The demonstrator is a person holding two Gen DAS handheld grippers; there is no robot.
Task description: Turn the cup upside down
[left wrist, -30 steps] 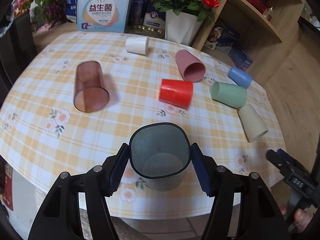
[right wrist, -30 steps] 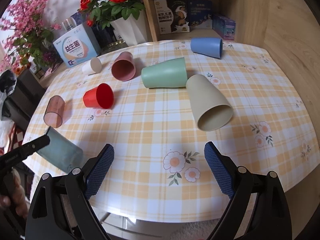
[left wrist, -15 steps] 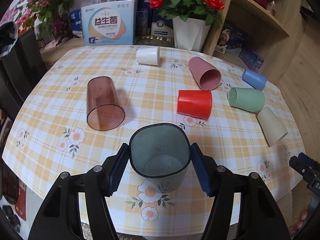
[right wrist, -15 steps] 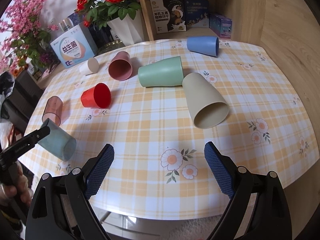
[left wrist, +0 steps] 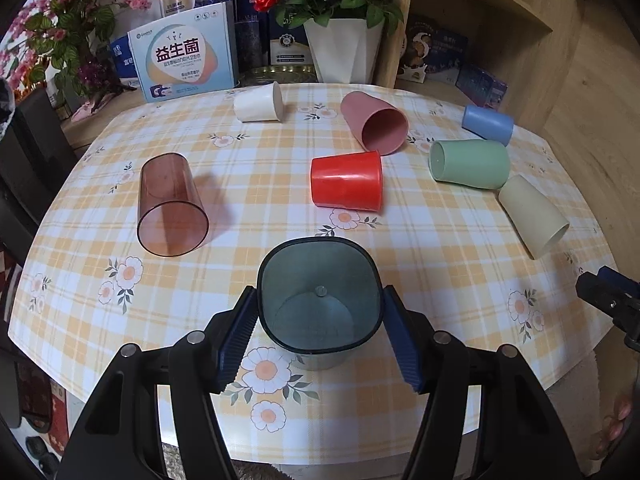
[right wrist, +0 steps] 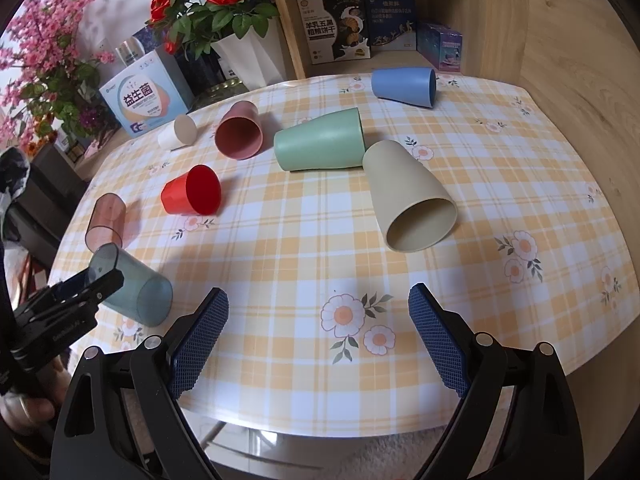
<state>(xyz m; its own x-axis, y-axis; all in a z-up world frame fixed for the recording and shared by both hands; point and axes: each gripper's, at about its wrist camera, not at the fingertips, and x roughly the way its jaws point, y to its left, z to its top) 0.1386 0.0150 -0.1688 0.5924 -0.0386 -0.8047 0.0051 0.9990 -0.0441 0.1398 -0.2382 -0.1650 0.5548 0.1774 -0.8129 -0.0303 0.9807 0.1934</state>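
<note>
The left gripper (left wrist: 318,326) is clamped on the teal cup (left wrist: 318,306), which sits tilted between its pads, mouth facing back toward the camera. The right gripper (right wrist: 318,334) hangs wide open holding nothing, the beige cup (right wrist: 412,200) lying ahead of it

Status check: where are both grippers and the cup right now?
Left gripper shut on teal cup, tilted above table. Right gripper open, empty. Seven other cups lie beyond; none blocking.

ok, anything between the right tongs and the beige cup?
Nothing: only bare plaid tablecloth lies between the open right tongs and the beige cup, per right wrist view.
</note>
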